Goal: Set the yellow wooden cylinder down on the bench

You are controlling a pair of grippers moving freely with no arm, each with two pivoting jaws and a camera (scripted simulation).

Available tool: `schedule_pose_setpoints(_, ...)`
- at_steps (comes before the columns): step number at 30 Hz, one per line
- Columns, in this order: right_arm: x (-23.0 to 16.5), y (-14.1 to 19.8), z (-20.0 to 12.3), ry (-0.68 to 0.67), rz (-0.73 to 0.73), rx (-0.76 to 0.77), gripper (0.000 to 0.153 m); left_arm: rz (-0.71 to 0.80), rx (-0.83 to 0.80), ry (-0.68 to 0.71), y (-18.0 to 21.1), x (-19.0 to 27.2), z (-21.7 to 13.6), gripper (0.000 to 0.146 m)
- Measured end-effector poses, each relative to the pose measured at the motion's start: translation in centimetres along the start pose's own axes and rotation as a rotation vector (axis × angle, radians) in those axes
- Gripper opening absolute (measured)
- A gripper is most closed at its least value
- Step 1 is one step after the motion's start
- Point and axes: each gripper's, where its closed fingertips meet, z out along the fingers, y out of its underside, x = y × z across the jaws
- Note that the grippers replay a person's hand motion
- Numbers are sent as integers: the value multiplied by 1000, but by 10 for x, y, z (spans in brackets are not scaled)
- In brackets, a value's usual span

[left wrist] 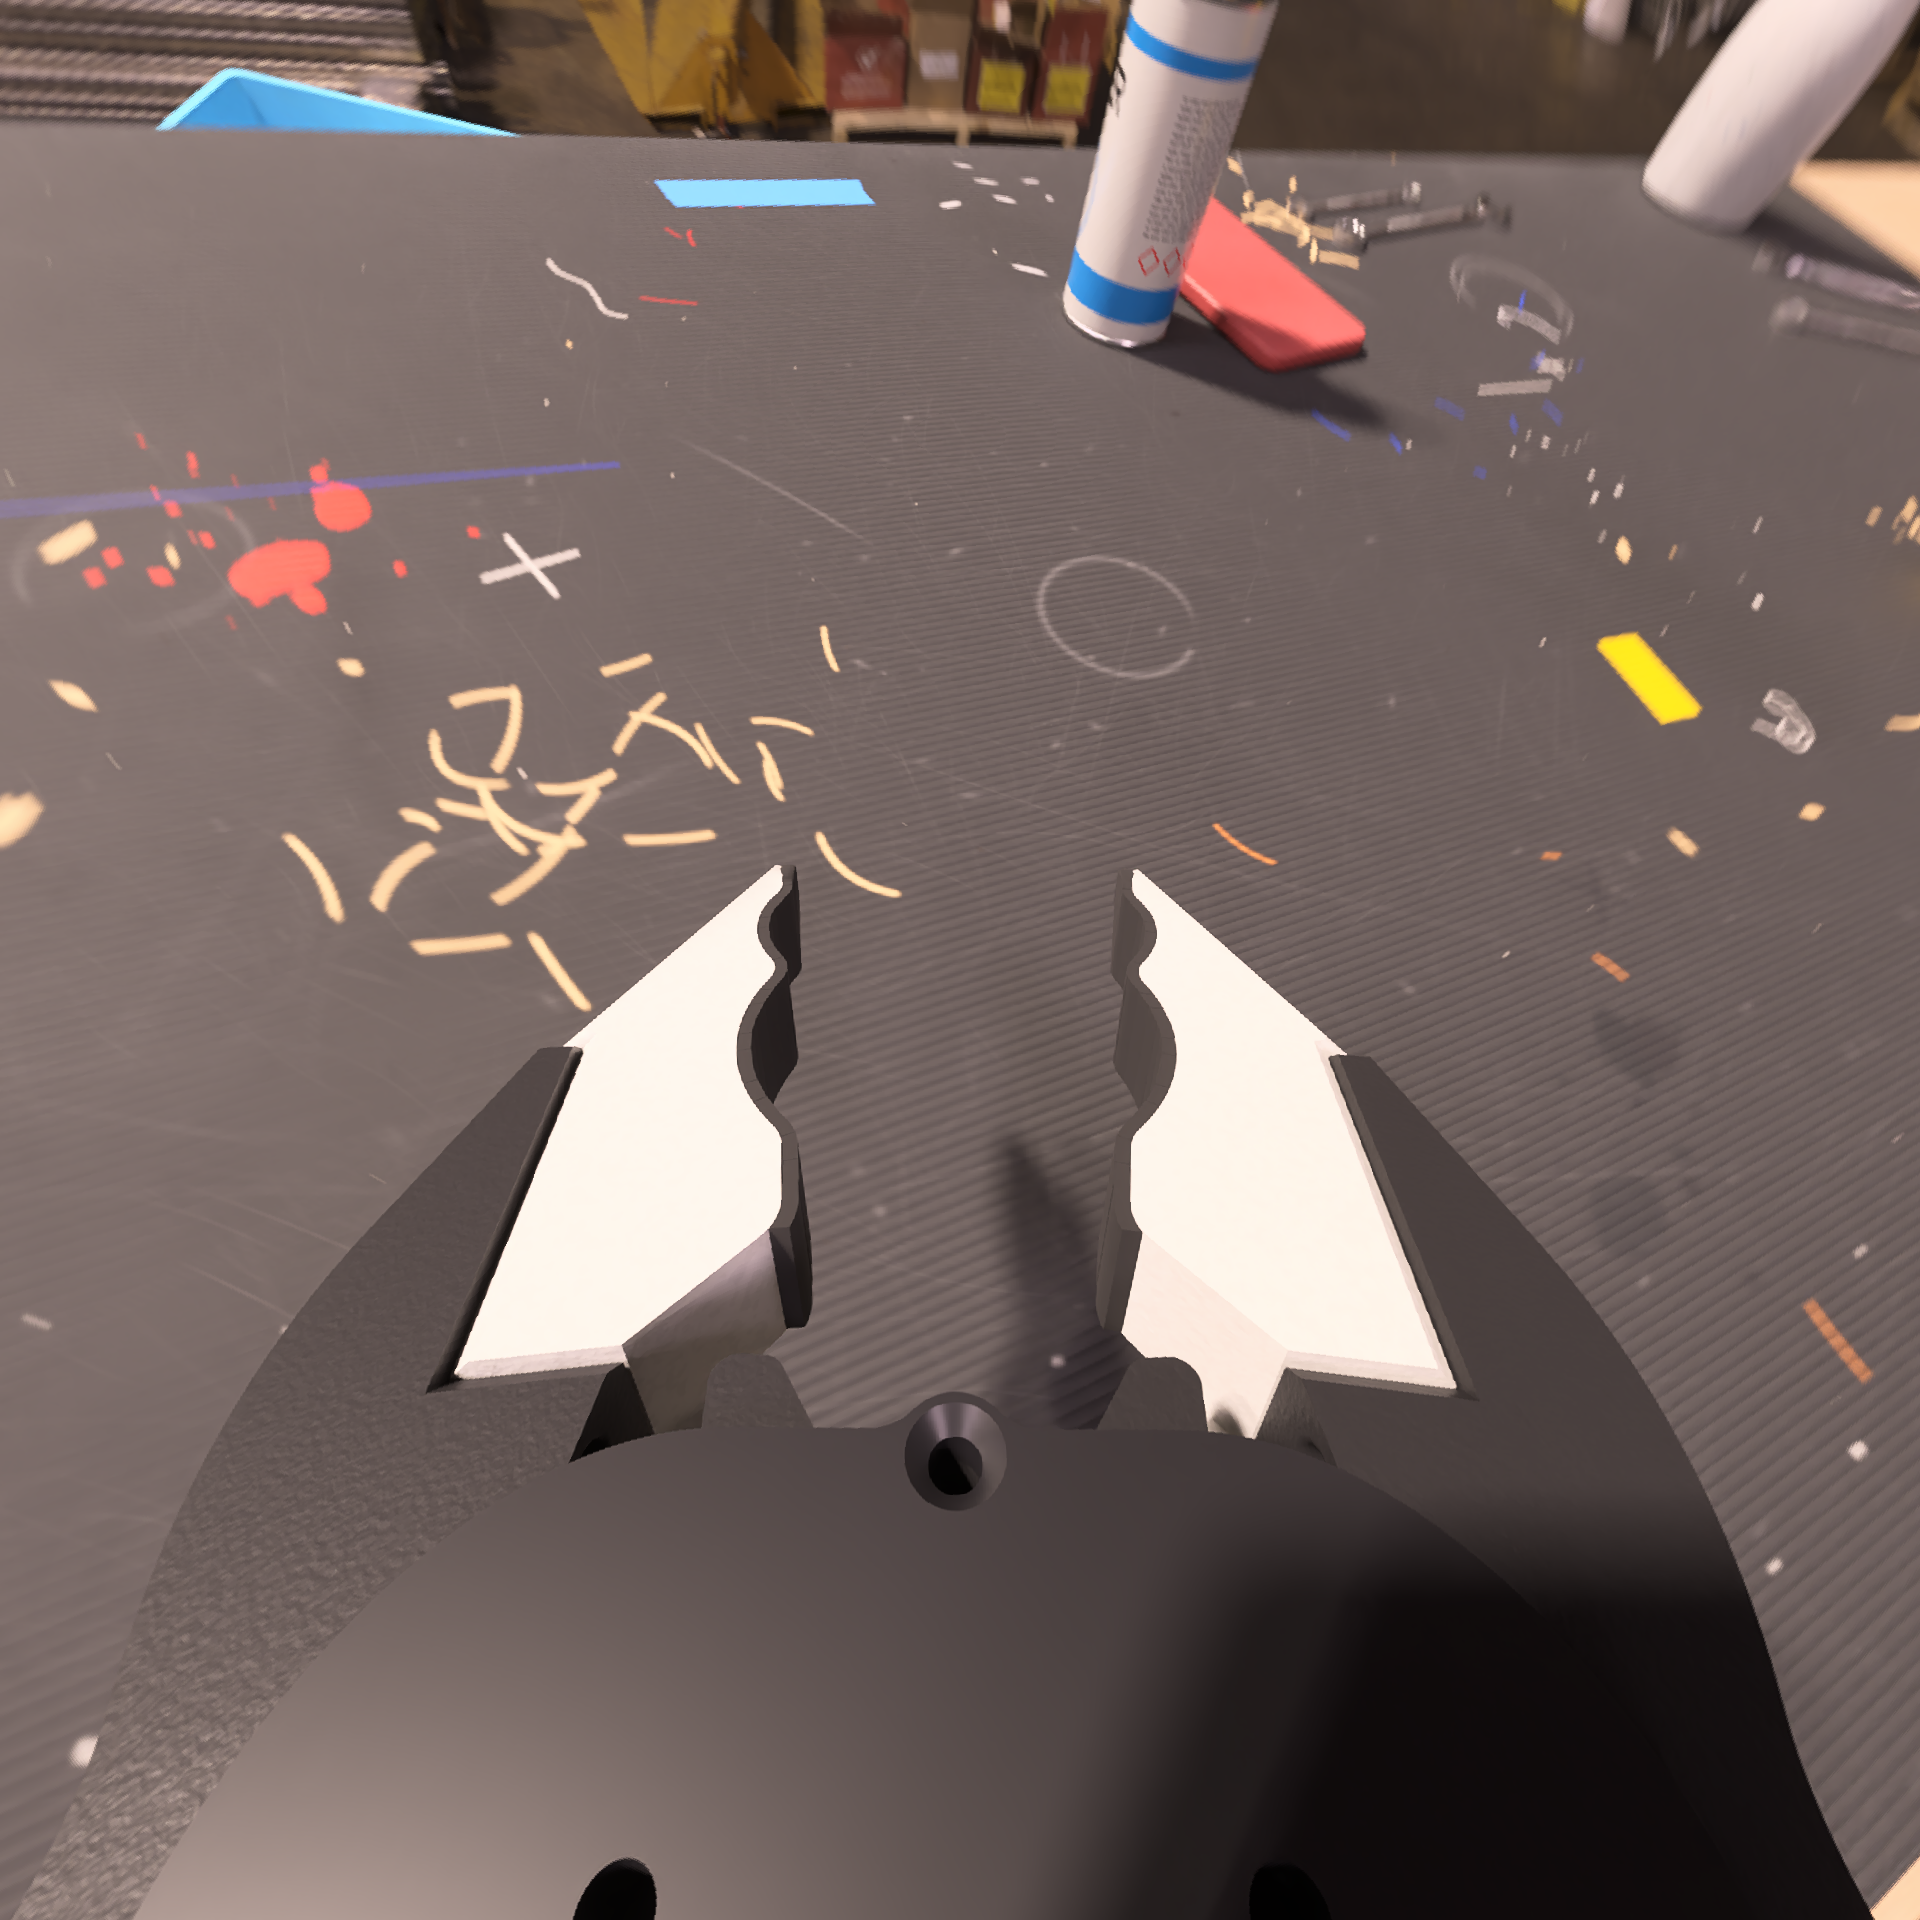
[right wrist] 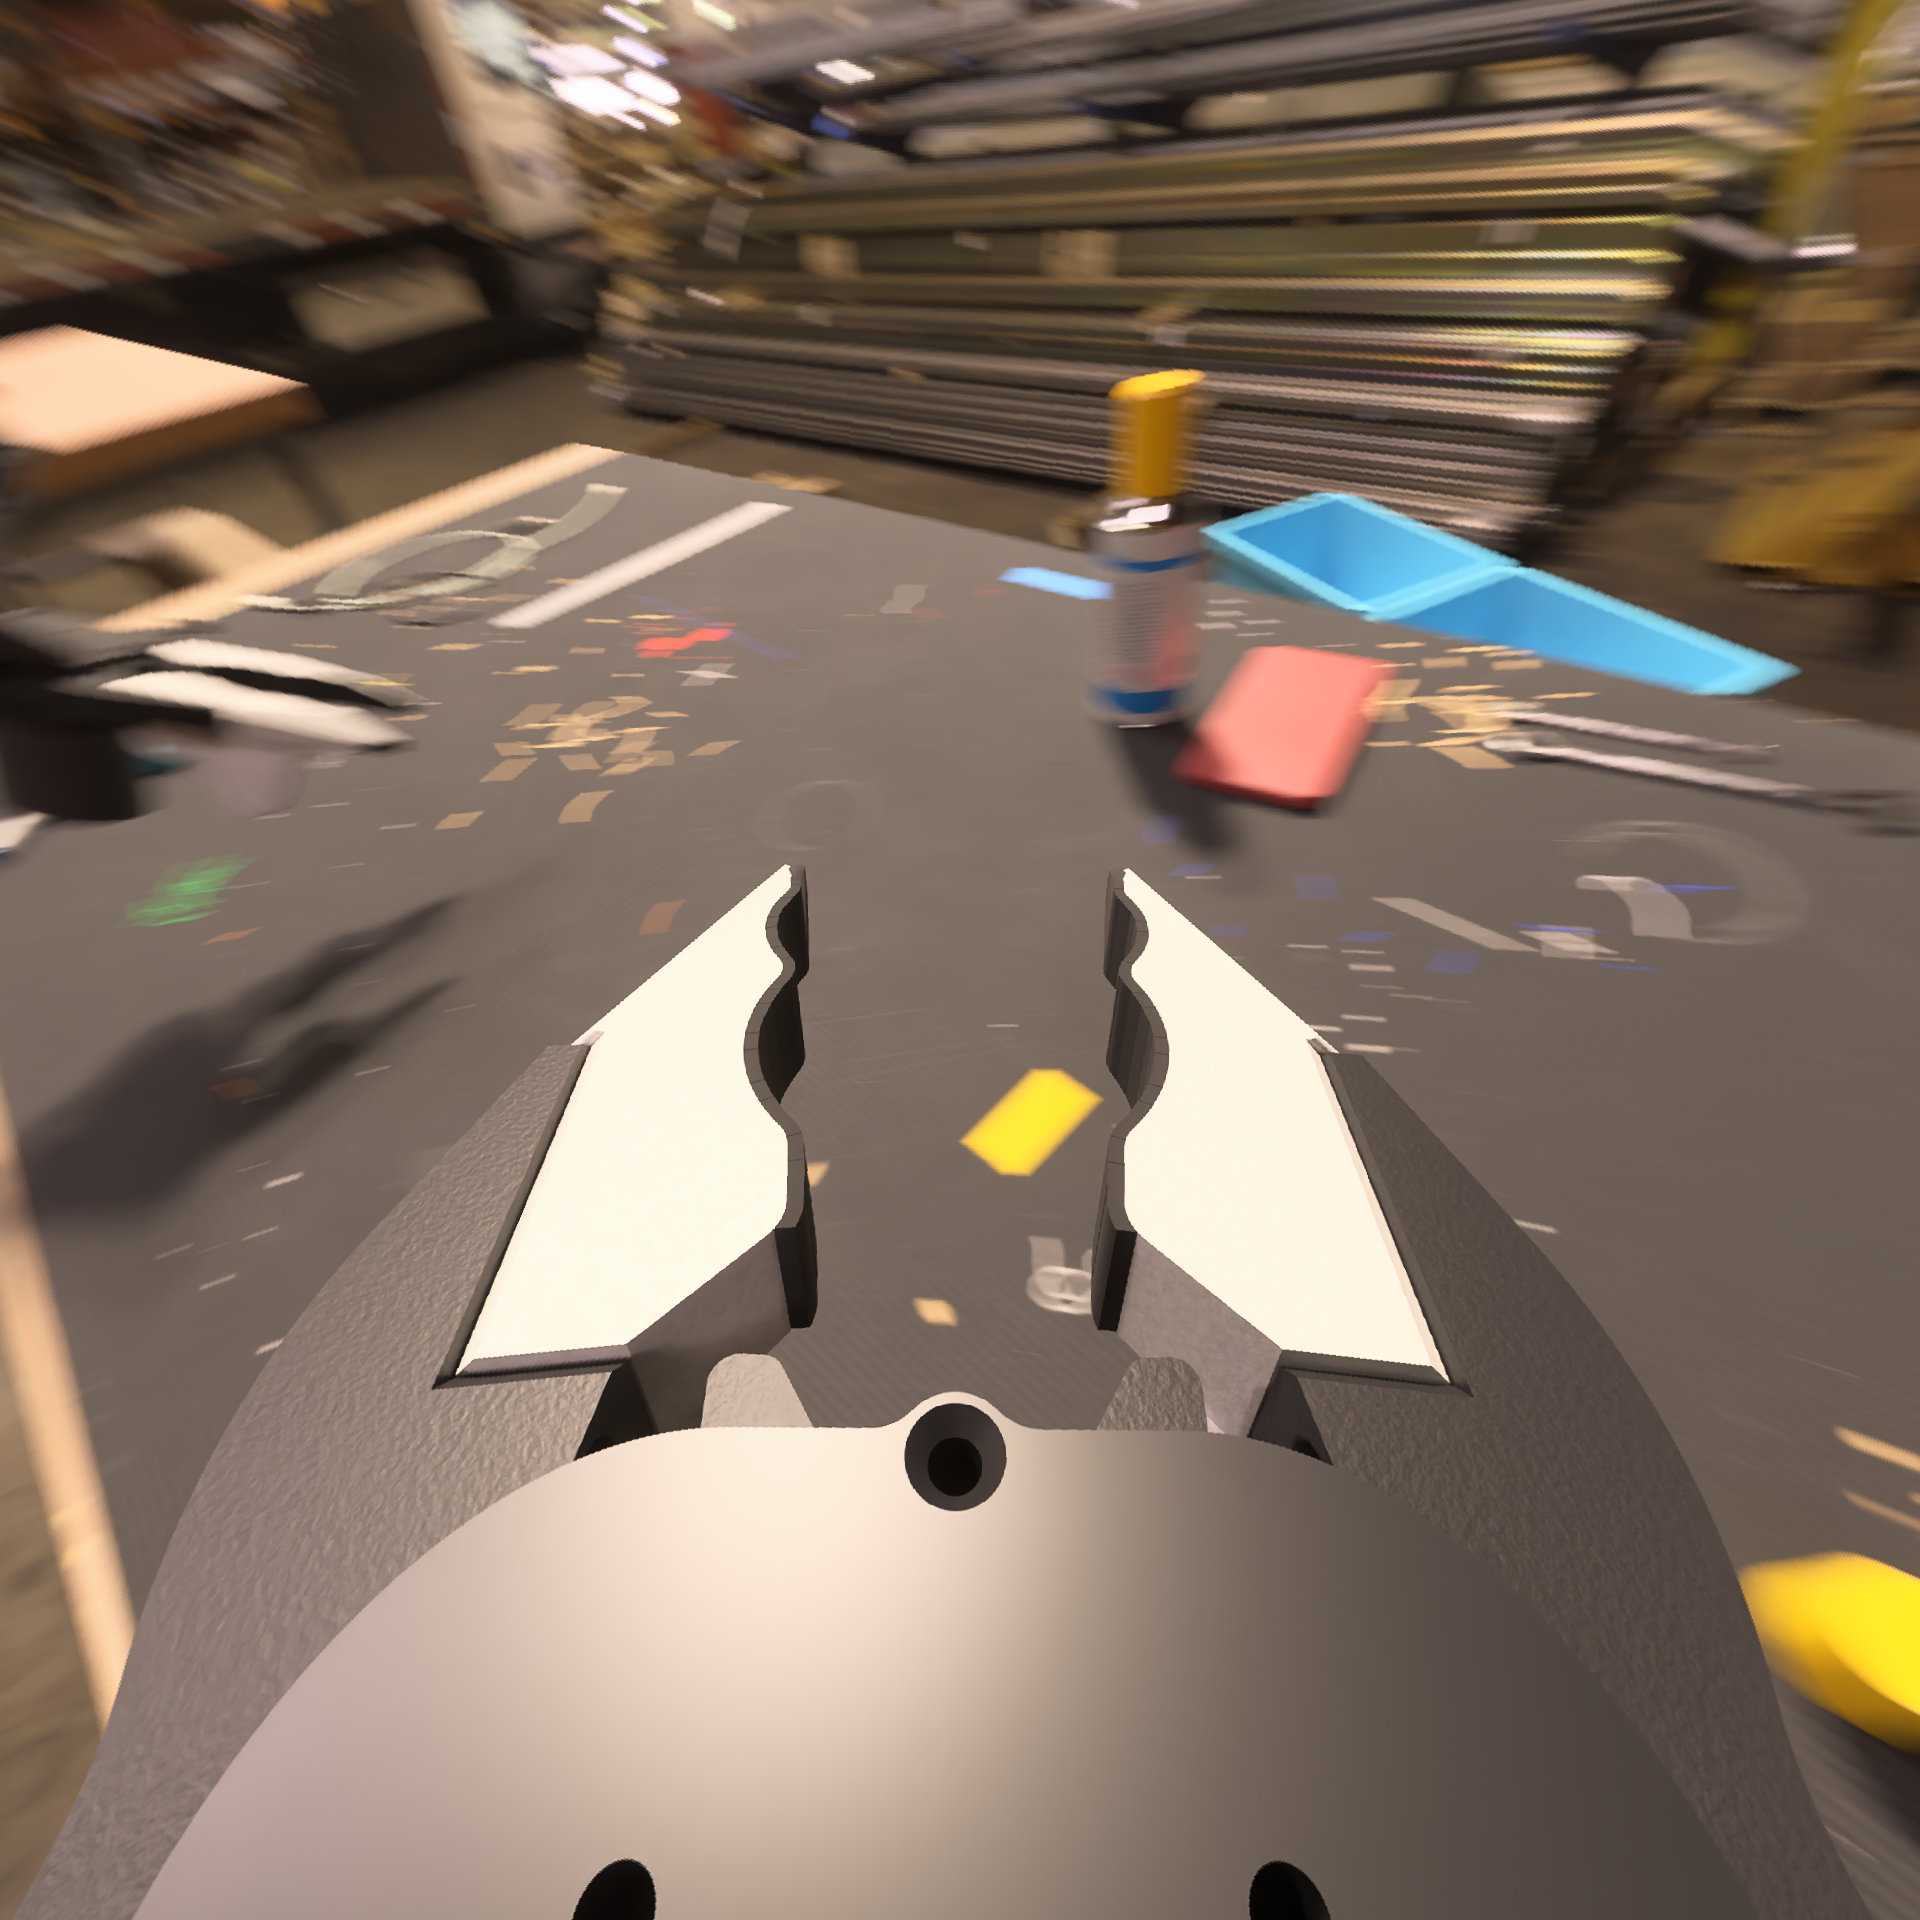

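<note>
A yellow rounded object (right wrist: 1849, 1652), apparently the yellow wooden cylinder, lies on the dark grey bench (right wrist: 416, 1091) at the lower right of the right wrist view, blurred and partly cut off by the frame. My right gripper (right wrist: 956, 883) is open and empty, above the bench and to the left of the cylinder. My left gripper (left wrist: 956, 883) is open and empty over the bench (left wrist: 935, 520); it also shows blurred at the left in the right wrist view (right wrist: 239, 696). The cylinder does not show in the left wrist view.
A white spray can with blue bands (left wrist: 1143, 187) (right wrist: 1143, 603) stands beside a red block (left wrist: 1273, 286) (right wrist: 1278, 727). A blue bin (right wrist: 1455, 592) and metal bolts (left wrist: 1392, 213) lie at the far side. Flat yellow marks (left wrist: 1647, 677) (right wrist: 1031, 1122), paint and shavings dot the bench.
</note>
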Motion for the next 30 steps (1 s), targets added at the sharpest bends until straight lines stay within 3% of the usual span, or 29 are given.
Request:
schedule_pose_setpoints(3,-70,57,21,-232,43,17,58,201,-76,19,-18,-9,-2,61)
schedule_pose_setpoints(7,-106,105,31,-315,79,-14,57,476,-255,63,-40,-29,9,61)
schedule_pose_setpoints(10,-112,105,31,-358,86,-12,57,581,-350,156,-51,-36,31,59)
schedule_pose_setpoints(15,-109,113,31,-379,116,-37,58,722,-575,305,-30,-45,68,63)
schedule_pose_setpoints(22,-102,121,33,-381,137,-61,58,755,-675,374,-13,-57,105,68)
schedule_pose_setpoints(30,-104,129,35,-388,130,-101,58,823,-772,392,8,-65,117,72)
